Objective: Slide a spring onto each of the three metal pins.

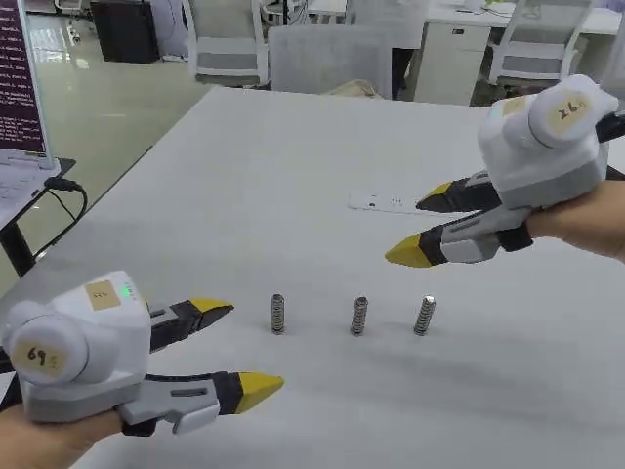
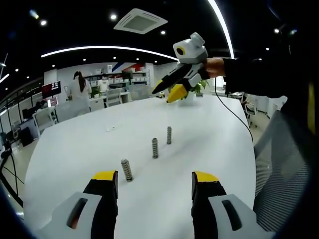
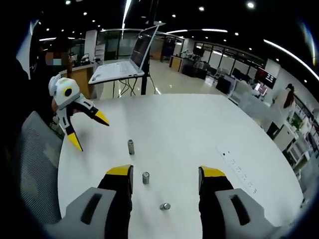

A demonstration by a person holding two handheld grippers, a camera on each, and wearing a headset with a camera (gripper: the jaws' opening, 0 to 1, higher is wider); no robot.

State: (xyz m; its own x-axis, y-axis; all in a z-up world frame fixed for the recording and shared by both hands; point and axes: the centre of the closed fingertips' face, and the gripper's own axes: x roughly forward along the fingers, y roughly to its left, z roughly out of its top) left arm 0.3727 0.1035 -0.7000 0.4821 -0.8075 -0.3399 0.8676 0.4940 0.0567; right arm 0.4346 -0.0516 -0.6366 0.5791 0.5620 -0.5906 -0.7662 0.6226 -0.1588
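three upright spring-clad pins (image 1: 359,316) stand just ahead of my left gripper (image 1: 244,345), wide and empty; my right gripper (image 1: 411,231), equally wide, hangs farther off.

The middle spring (image 1: 359,316) stands upright on the table (image 1: 244,176); take it as the centre of the dial in the head view. The left spring (image 1: 278,314) stands at 9 o'clock and the right spring (image 1: 424,316) at 3 o'clock. The three make one row across the table, each apart from its neighbour. The left gripper (image 1: 254,345) is at 8 o'clock, near the left spring and on the person's side of the row. The right gripper (image 1: 404,231) is at 1 o'clock, over the table behind the row. A flat strip (image 1: 386,203) lies on the table at 12 o'clock, farther back. A laptop (image 1: 15,88) sits off the table at 10 o'clock. Chairs (image 1: 229,44) stand beyond the far edge at 11 o'clock.
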